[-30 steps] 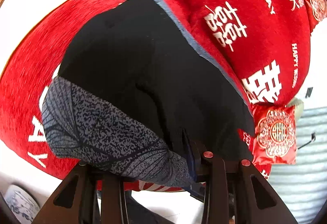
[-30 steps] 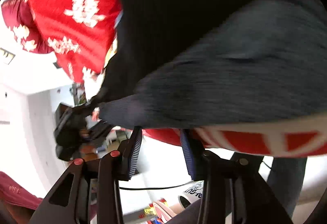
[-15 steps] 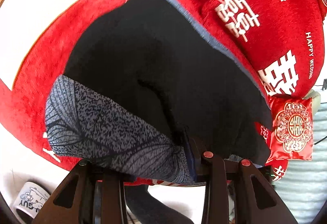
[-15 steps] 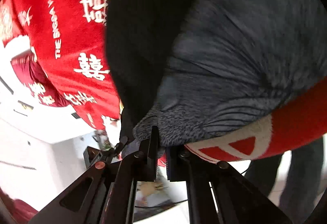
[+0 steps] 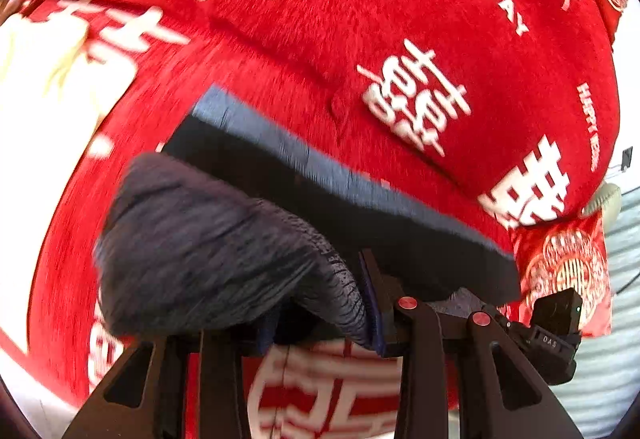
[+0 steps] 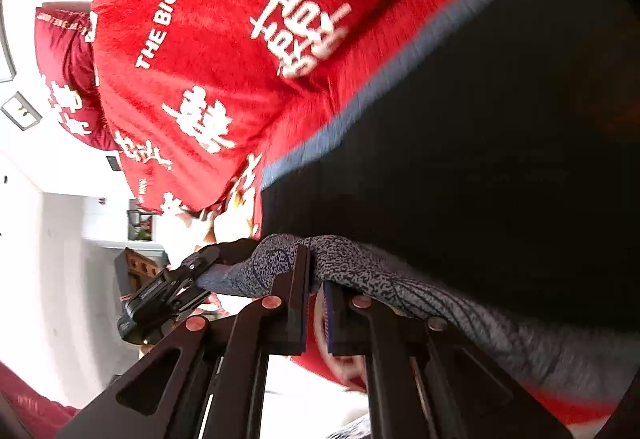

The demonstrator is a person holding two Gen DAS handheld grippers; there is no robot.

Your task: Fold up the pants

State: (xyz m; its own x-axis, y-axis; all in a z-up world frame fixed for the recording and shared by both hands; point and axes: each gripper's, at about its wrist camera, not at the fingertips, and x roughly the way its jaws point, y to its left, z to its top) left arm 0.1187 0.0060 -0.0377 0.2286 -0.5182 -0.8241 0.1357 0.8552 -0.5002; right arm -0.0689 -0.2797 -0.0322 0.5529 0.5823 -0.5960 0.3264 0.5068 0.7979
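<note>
Black pants (image 5: 360, 207) with a blue-grey edge strip (image 5: 280, 135) lie on a red bedspread (image 5: 400, 19) printed with white characters. Their grey patterned end (image 5: 208, 247) is bunched and lifted off the bed. My left gripper (image 5: 320, 319) is shut on this end, and the cloth hides its left finger. In the right wrist view the black pants (image 6: 480, 159) fill the right side, and my right gripper (image 6: 316, 291) is shut on the same grey patterned end (image 6: 380, 275), which drapes over its fingertips. Each gripper shows in the other's view: the right gripper (image 5: 552, 323) and the left gripper (image 6: 160, 295).
A red patterned pillow (image 5: 568, 267) sits at the bed's right side and a dark red pillow (image 6: 64, 51) at the far left. White walls and a small cabinet (image 6: 140, 223) stand beyond the bedspread (image 6: 220, 39). The picture is blurred by motion.
The right gripper, open a second ago, has shut on the grey end. Both grippers have risen and carried that end over the black pants toward the far blue-grey edge.
</note>
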